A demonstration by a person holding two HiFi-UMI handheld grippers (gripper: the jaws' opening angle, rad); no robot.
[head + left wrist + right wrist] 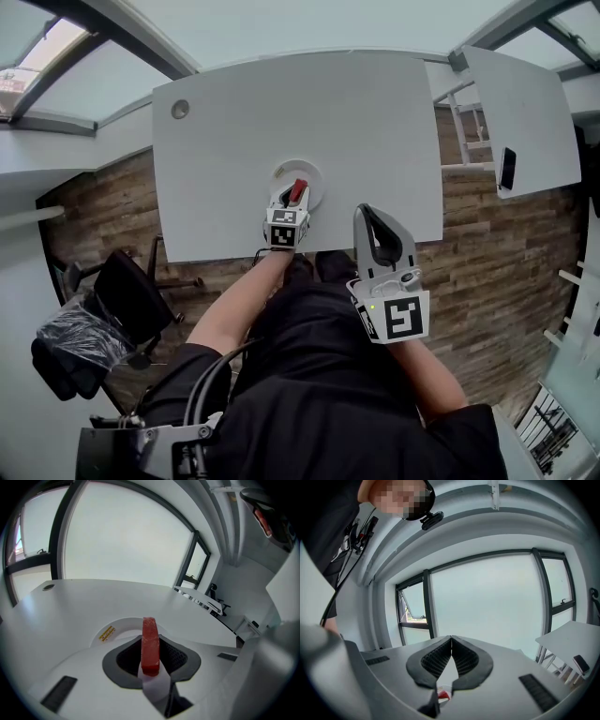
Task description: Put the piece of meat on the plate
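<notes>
A red slab of meat stands on edge between the jaws of my left gripper, which is shut on it. In the head view this left gripper hangs over the near rim of a white plate at the table's front, with the meat just above the plate. In the left gripper view the plate lies right behind the meat and carries a yellow sticker. My right gripper hovers to the right at the table's front edge, shut and empty; its tips meet in its own view.
The white table has a round grommet at its far left. A second white table at the right holds a black phone. A black office chair stands on the wood floor at the left.
</notes>
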